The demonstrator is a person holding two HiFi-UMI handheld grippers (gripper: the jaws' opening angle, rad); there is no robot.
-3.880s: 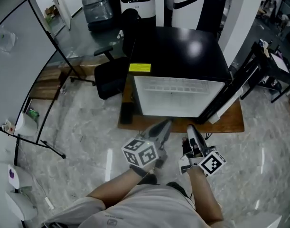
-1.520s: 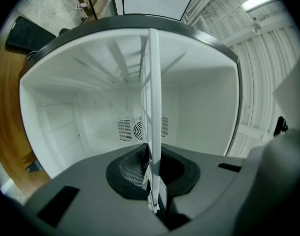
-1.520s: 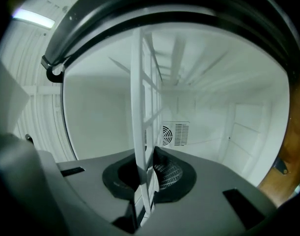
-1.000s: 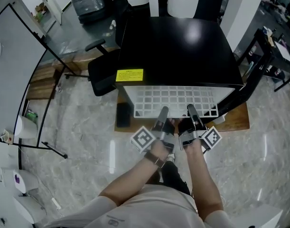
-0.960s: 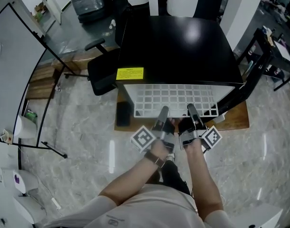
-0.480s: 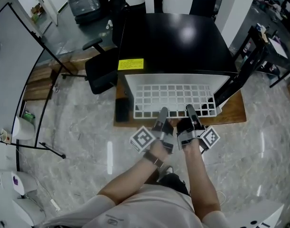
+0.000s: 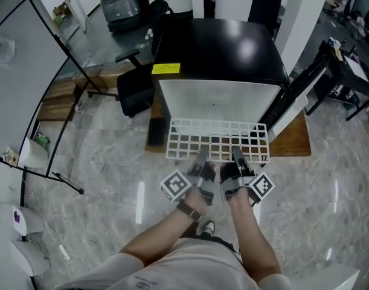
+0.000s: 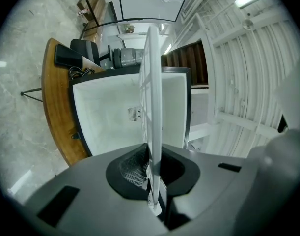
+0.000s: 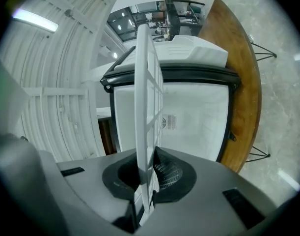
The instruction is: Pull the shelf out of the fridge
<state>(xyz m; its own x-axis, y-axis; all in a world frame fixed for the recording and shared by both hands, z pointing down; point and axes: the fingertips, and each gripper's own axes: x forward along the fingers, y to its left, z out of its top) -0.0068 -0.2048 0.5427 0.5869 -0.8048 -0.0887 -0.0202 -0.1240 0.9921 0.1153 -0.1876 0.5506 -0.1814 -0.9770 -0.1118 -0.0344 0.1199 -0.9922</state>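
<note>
white wire shelf point(image 7: 217, 139) hangs level in front of the open fridge point(image 7: 219, 48), held by its near edge over the wooden board point(image 7: 296, 142) and the marble floor point(image 7: 105, 156). its far edge seems to sit just at the mouth of the white cavity, though the steep head view leaves that unsure. the left gripper point(image 7: 200, 157) is clamped on the front rail left of middle, and its own view shows the shelf edge-on, running straight up from between the two ribbed pads, which press it from both sides. the right gripper point(image 7: 237, 155) pinches the same rail just beside it, right of middle, with the shelf again squeezed between its pads. the two grippers sit close together, their marker cubes turned toward the person.

the fridge has a glossy black top, and a yellow label point(image 7: 165, 69) lies at its front left corner; the print on it is too small to read. the fridge door point(image 7: 291, 99) stands swung open on the right. a black office chair point(image 7: 133, 91) stands just left of the fridge.
</note>
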